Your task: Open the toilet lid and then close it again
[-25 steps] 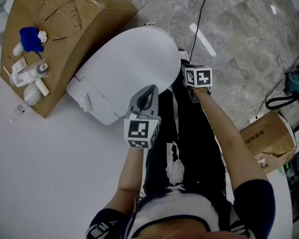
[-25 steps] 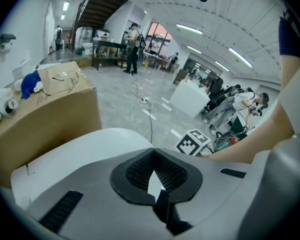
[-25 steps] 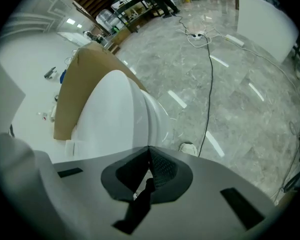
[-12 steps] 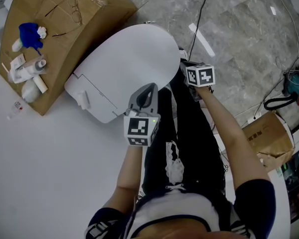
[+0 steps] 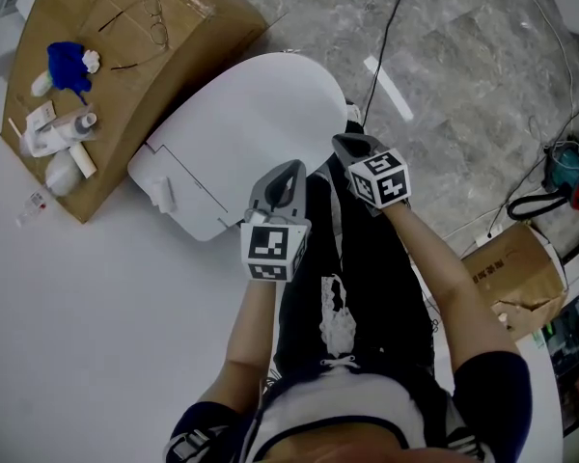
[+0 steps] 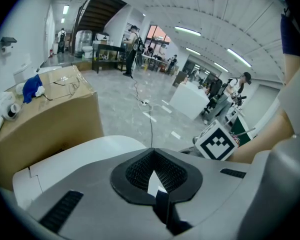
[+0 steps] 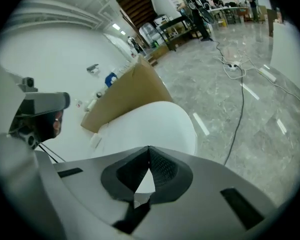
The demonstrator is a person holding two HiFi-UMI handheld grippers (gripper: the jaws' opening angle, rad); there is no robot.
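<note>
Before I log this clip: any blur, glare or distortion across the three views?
Head view: sharp, evenly lit, toilet lid bright but not washed out. Left gripper view: strong fisheye bending, dark corners. Right gripper view: same fisheye and dark corners, light streaks on the floor.

my left hand-held gripper (image 5: 290, 168) and right hand-held gripper (image 5: 341, 140) are grey shells with black pads (image 6: 140, 171), each bearing a cube (image 5: 270, 251) of black-and-white square markers. i wear dark short sleeves (image 5: 492, 394), a white top (image 5: 338, 403), black trousers (image 5: 372, 278).

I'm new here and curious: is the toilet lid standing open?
No, the lid lies flat and shut, its smooth white top facing up.
</note>
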